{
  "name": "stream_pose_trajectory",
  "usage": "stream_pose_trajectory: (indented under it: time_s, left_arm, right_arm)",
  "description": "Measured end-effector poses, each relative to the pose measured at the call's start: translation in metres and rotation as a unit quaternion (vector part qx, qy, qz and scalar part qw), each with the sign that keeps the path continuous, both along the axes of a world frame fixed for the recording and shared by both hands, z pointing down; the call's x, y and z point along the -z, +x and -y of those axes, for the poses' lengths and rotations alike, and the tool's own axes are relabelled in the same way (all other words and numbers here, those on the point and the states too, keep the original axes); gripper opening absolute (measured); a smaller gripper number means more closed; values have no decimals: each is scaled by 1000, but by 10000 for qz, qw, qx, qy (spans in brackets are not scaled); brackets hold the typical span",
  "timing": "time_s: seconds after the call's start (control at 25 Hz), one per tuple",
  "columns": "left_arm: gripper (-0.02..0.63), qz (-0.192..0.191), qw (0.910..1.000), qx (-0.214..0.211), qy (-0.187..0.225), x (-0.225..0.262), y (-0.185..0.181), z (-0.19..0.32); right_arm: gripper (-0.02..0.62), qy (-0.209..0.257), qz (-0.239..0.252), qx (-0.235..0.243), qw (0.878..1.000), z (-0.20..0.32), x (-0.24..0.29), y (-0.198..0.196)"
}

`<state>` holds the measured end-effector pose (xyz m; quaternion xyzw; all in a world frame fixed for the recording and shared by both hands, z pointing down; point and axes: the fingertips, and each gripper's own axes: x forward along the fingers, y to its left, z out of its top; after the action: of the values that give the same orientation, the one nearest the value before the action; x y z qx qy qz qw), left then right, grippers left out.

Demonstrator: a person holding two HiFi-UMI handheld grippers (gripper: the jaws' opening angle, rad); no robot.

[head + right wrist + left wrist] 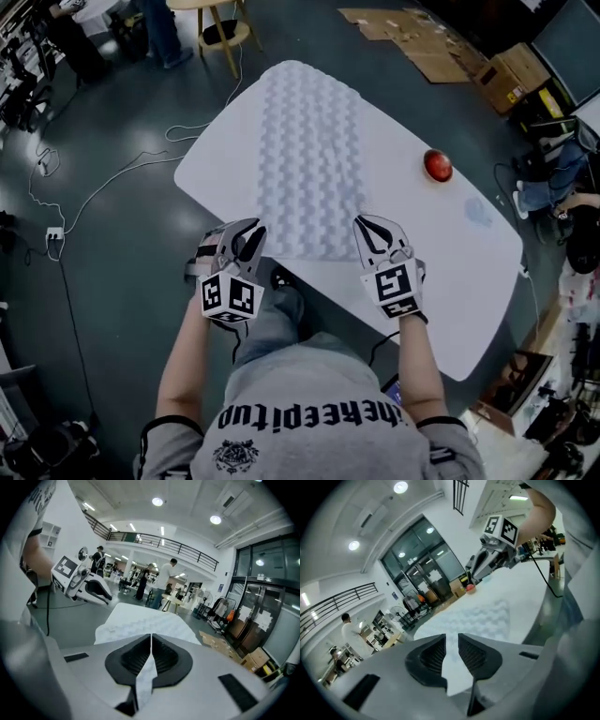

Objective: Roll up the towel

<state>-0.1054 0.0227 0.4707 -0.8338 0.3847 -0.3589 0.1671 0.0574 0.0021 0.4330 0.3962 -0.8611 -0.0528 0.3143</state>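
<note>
1. Head view: the towel (309,150) lies flat on the counter (450,281) and stretches ahead of both tongs. The left tongs (249,228) and right tongs (367,227) sit at its near edge. A red ball (438,165) lies ahead, right of the right tongs.
2. Left gripper view: the left tongs (451,641) stand narrowly apart, with white cloth in the gap and no pad pressing on it.
3. Right gripper view: the right tongs (151,641) pinch the towel (145,620) edge, and the rest spreads ahead.

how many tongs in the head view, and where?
2. Left tongs at the towel's near left corner, right tongs at its near right corner. Neither is hidden.
</note>
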Motion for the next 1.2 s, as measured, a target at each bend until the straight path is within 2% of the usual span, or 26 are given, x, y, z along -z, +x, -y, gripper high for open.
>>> stream_pose_trajectory:
  time_s: [0.12, 0.24, 0.6, 0.84, 1.0, 1.12, 1.2]
  left_arm:
    - [111, 547, 9973, -256, -410, -40, 5, -13]
    - [143, 935, 9915, -442, -785, -73, 6, -23]
    - [197, 1587, 9710, -715, -1641, -140, -6, -42]
    - [201, 1913, 9625, -772, -1763, -162, -6, -37]
    - [196, 2083, 9601, -763, -1703, -167, -5, -30]
    - [164, 2169, 9601, -731, -1609, -166, -4, -23]
    - [91, 2242, 9610, -679, -1467, -163, -3, -19]
  right_arm:
    - [3, -436, -348, 234, 9982, -12, -38, 9]
    - [5, -742, -642, 384, 9944, -21, -68, 18]
    - [101, -1598, -1469, 841, 9725, -48, -143, 43]
    - [121, -1946, -2168, 1134, 9499, -52, -181, 64]
    - [121, -2136, -2495, 1265, 9360, -54, -198, 78]
    - [121, -2225, -2546, 1320, 9318, -53, -202, 81]
    - [120, -2276, -2519, 1343, 9310, -53, -202, 81]
